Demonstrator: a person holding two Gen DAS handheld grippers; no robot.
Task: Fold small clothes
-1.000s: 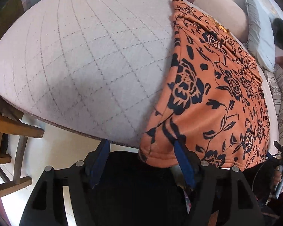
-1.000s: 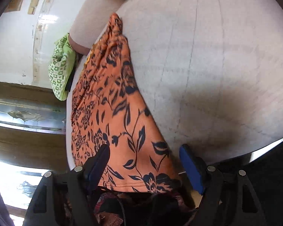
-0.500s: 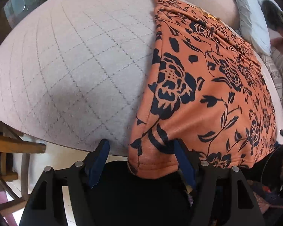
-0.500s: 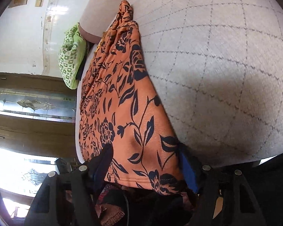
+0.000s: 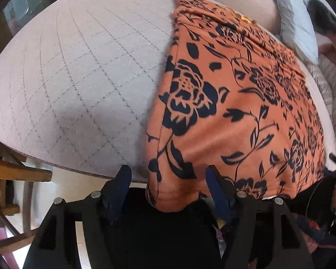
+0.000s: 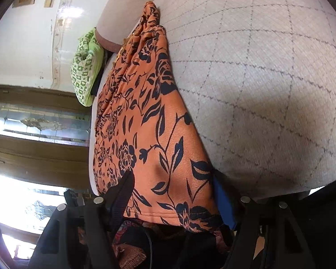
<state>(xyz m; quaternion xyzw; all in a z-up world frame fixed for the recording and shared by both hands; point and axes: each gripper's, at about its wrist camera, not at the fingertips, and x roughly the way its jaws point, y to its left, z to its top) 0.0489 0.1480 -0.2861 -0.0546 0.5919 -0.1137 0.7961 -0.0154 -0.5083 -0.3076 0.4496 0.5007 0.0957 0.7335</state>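
Left wrist view: orange floral garment (image 5: 235,112) lies on the quilted bed (image 5: 78,78), near hem overhanging. Left gripper (image 5: 168,187) and right gripper (image 6: 172,192) gape around its corners. Soft, light; pinch the hem.

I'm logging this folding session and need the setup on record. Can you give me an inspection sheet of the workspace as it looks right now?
Surface: pale quilted cover with diamond stitching, bare beside the garment.
Job's things: orange floral garment spread flat, its near hem hanging over the edge.
Clutter: green patterned cushion at the far end; grey pillow.
Grippers: left gripper open, hem corner between its fingers; right gripper open astride the other hem corner.
Cables: thin black cable below the right gripper.
Surroundings: wooden chair, glazed wooden door, white wall.
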